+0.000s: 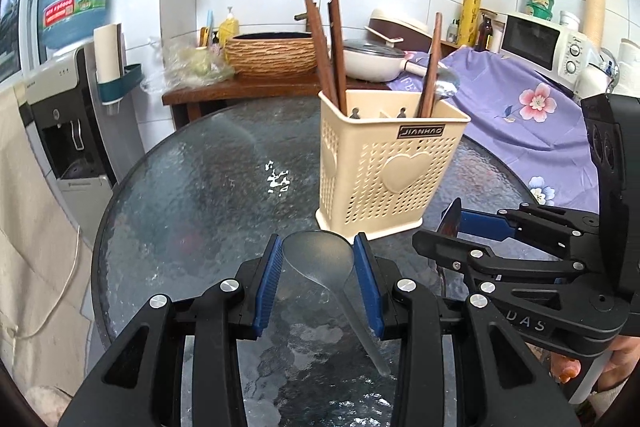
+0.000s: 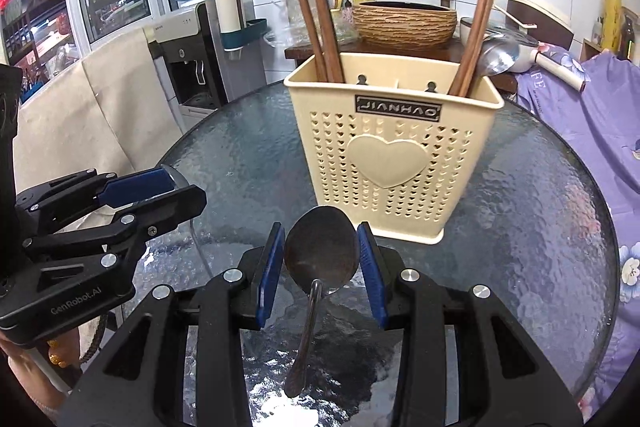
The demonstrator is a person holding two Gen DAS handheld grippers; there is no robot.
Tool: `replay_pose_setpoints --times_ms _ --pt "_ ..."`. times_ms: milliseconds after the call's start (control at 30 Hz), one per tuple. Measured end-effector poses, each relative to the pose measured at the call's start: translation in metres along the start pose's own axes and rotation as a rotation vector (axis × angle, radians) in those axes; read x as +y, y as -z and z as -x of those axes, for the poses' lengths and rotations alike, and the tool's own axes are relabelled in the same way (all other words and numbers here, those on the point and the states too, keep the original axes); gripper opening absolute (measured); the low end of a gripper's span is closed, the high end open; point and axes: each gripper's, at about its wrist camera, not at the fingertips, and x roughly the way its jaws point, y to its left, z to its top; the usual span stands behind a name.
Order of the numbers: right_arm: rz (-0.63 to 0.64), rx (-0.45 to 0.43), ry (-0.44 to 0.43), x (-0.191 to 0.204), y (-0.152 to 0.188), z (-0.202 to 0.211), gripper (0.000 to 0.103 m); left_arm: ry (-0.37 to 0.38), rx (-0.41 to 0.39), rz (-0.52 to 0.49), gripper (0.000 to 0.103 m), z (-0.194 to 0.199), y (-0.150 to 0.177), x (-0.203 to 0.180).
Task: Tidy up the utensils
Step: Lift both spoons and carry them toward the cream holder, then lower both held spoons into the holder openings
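A cream perforated utensil holder (image 1: 390,163) (image 2: 394,143) stands on the round glass table (image 1: 208,187) (image 2: 532,227). Brown chopsticks (image 1: 328,51) (image 2: 316,15) lean in its left compartment, and more chopsticks (image 2: 474,27) plus a metal ladle (image 2: 498,55) in its right one. My left gripper (image 1: 318,259) is shut on the bowl of a translucent plastic spoon (image 1: 320,259), held above the table just in front of the holder. My right gripper (image 2: 320,247) is shut on the bowl of a dark metal spoon (image 2: 322,251), its handle hanging toward me. In the left wrist view the right gripper (image 1: 452,223) is at the right.
Behind the table a wooden counter carries a woven basin (image 1: 272,55) (image 2: 404,23) and a white pan (image 1: 372,59). A water dispenser (image 1: 68,115) (image 2: 188,59) stands at the left, a purple flowered cloth (image 1: 532,115) (image 2: 592,115) and a microwave (image 1: 540,47) at the right.
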Motion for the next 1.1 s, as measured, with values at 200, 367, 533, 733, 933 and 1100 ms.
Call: replay_pose_setpoints --times_ms 200,367,533,733,933,1100 --pt "0.003 -0.016 0.007 -0.001 -0.002 0.007 0.038 -0.002 -0.014 -0.022 0.036 0.004 -0.003 -0.006" --pt "-0.002 -0.026 0.008 -0.002 -0.001 0.011 0.038 -0.003 -0.019 -0.029 0.036 0.005 -0.003 -0.009" --pt "-0.004 -0.031 0.004 -0.005 -0.001 0.015 0.038 0.003 -0.027 -0.034 0.036 0.008 -0.005 -0.011" --pt "0.003 -0.039 0.008 -0.004 -0.002 0.018 0.038 0.011 -0.039 -0.046 0.036 0.011 -0.009 -0.014" --pt "0.007 -0.043 0.004 -0.005 -0.007 0.02 0.038 0.011 -0.052 -0.051 0.036 0.013 -0.012 -0.015" --pt "0.011 -0.046 0.006 -0.006 -0.012 0.022 0.038 0.021 -0.058 -0.057 0.036 0.015 -0.015 -0.016"
